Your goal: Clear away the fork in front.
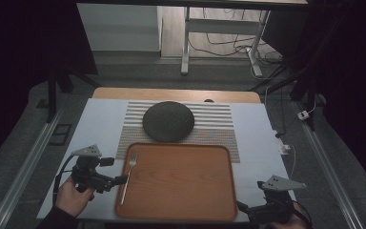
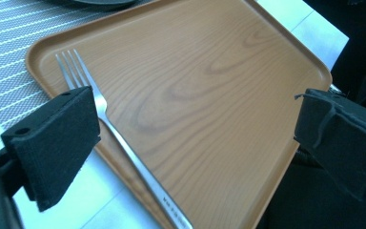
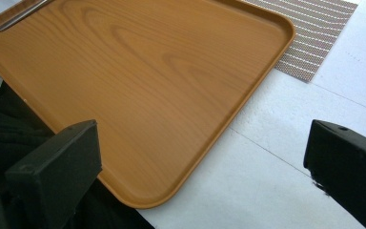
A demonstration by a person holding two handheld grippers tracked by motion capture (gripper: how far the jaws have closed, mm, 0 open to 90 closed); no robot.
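A wooden tray lies near the front of the white table. A steel fork rests along the tray's left side, tines pointing away; it appears close up as the fork on the tray. My left gripper sits just left of the tray at the fork's handle, open, jaws spread wide with nothing between them. My right gripper hovers open at the tray's front right corner. A dark round plate sits behind the tray.
A striped placemat lies under the plate and the tray's far edge, seen also as the placemat. White table surface spreads on both sides. Desk legs and cables stand on the floor beyond the table.
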